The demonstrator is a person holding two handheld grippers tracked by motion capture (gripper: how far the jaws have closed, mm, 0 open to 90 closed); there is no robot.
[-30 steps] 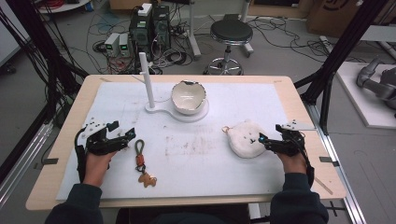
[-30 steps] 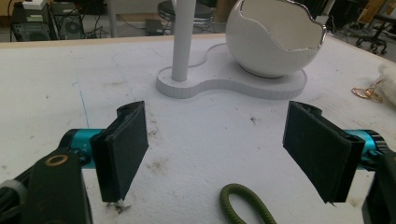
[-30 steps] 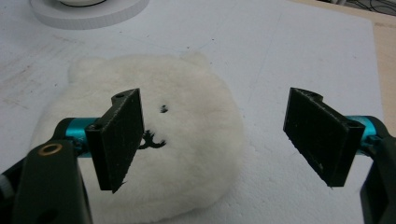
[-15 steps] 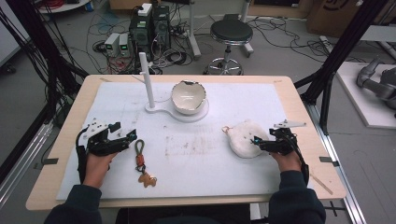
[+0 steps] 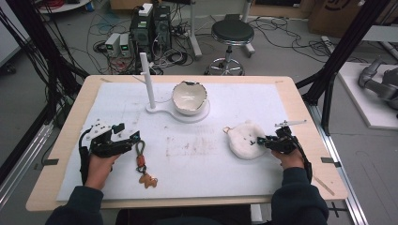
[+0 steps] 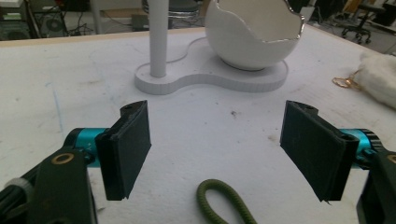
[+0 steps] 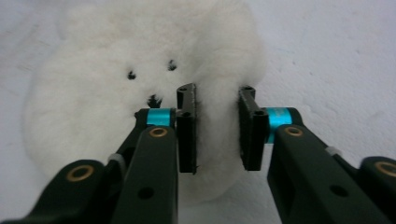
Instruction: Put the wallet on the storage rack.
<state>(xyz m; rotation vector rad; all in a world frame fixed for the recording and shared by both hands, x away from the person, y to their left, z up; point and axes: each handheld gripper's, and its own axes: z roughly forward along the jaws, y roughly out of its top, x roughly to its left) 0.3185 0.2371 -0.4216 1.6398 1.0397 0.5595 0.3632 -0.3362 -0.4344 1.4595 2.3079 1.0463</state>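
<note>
A white fluffy bear-face pouch point(image 5: 241, 139) lies on the white mat at the right. My right gripper point(image 5: 261, 141) is at its right edge. In the right gripper view the jaws point(image 7: 217, 128) pinch a fold of the pouch point(image 7: 116, 98) between them. A keychain point(image 5: 141, 161) with a green cord loop and a brown bear charm point(image 5: 149, 180) lies at the left. My left gripper point(image 5: 133, 138) rests beside it, open. The green loop point(image 6: 224, 205) lies just below the gap of the left gripper point(image 6: 217, 151), untouched.
A white stand with an upright post point(image 5: 146, 77) and an eggshell-shaped bowl point(image 5: 189, 97) sits at the mat's back centre. In the left gripper view the bowl point(image 6: 254, 32) and post point(image 6: 158, 37) are ahead, with the pouch's gold ring point(image 6: 345, 83) at the right.
My right gripper moved left onto the pouch's right edge and closed on its fluff. The left gripper and the keychain stayed still.
</note>
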